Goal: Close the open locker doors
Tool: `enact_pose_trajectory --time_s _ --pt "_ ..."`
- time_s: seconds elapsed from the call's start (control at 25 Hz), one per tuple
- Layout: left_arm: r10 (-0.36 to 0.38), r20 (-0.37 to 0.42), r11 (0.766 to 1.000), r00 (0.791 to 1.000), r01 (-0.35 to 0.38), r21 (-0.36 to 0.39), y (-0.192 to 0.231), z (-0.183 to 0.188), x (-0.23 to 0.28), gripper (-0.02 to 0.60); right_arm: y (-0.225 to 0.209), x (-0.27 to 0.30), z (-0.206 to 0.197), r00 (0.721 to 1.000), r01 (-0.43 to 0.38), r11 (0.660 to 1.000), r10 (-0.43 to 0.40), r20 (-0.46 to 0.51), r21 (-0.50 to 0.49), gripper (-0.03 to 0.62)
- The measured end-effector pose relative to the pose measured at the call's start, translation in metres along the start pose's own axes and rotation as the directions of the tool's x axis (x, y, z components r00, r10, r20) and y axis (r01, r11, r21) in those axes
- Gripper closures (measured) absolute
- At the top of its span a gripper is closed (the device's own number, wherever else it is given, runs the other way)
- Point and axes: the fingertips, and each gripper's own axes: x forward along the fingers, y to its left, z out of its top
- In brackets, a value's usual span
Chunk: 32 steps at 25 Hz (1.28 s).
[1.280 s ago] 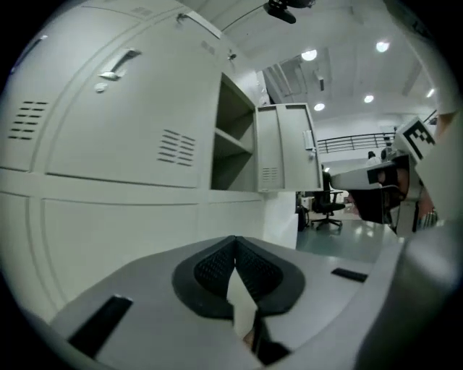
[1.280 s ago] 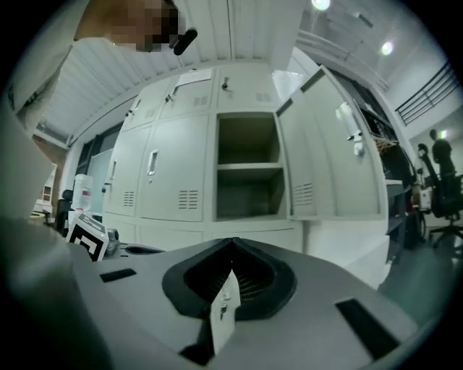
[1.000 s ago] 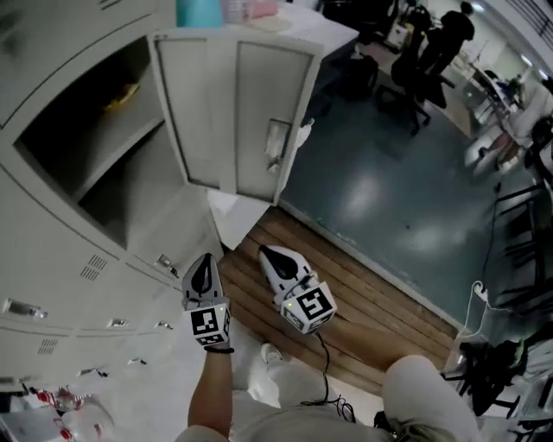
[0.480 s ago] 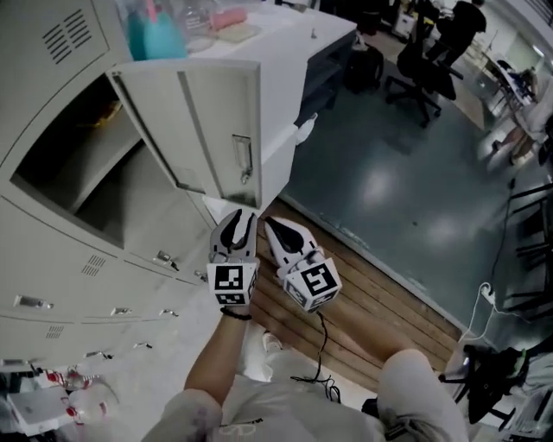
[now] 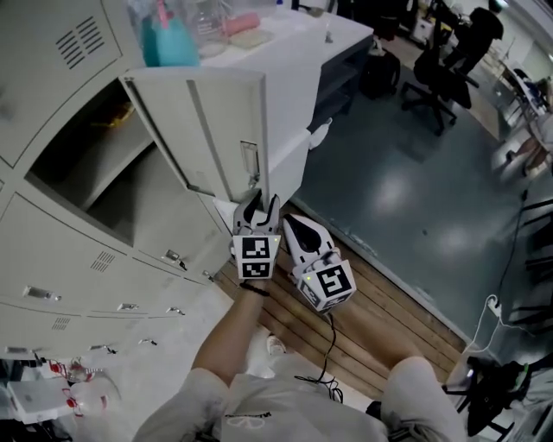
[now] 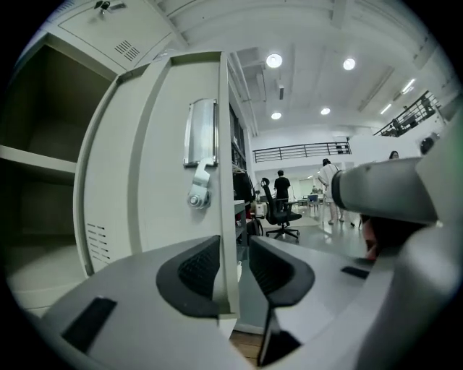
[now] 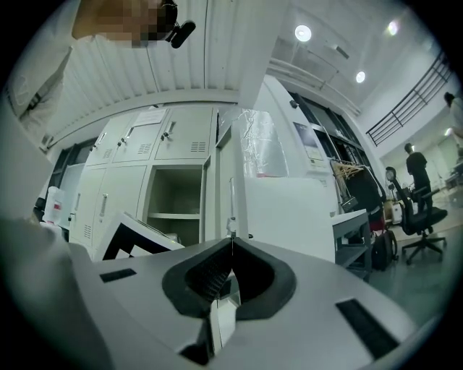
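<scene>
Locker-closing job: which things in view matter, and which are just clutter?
Job:
open locker door, its free edge between the left gripper jaws, which have just been opening
open compartment
right gripper, jaws shut, empty

Lying about:
teal container and pink item on the white top
office chair
plastic bottles, lower left
</scene>
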Motion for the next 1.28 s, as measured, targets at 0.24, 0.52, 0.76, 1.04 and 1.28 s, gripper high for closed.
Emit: enact_pose_trajectory --time_s 0.24,0.52,0.76,1.04,1.28 --pt "0.004 0.006 0.999 1.0 -0.004 -0.042 0.003 0.004 -0.003 0.537 -0.018 -0.008 0.021 1.0 0.014 1.0 -0.014 0.027 0.001 0.582" --pt "-0.095 0.091 0.992 0.991 0.101 -0.072 0.013 -0.006 -0.096 0.53 0.027 0.013 0.058 0.965 -0.258 0.966 0.256 0.062 0.026 0.518" --pt "-0.147 0.126 0.986 0.981 0.155 -0.06 0.049 -0.016 -0.164 0.528 0.113 0.038 0.068 0.837 -0.547 0.837 0.546 0.048 0.02 0.451" --pt "-0.172 0.162 0.983 0.972 0.18 -0.04 0.084 -0.027 -0.203 0.522 0.195 0.078 0.067 0.73 -0.683 0.73 0.683 0.02 -0.013 0.425" --pt "-0.121 0.173 0.991 0.978 0.129 -0.036 0.12 -0.033 -0.229 0.52 0.23 0.096 0.067 0.68 -0.732 0.681 0.732 0.039 -0.003 0.456"
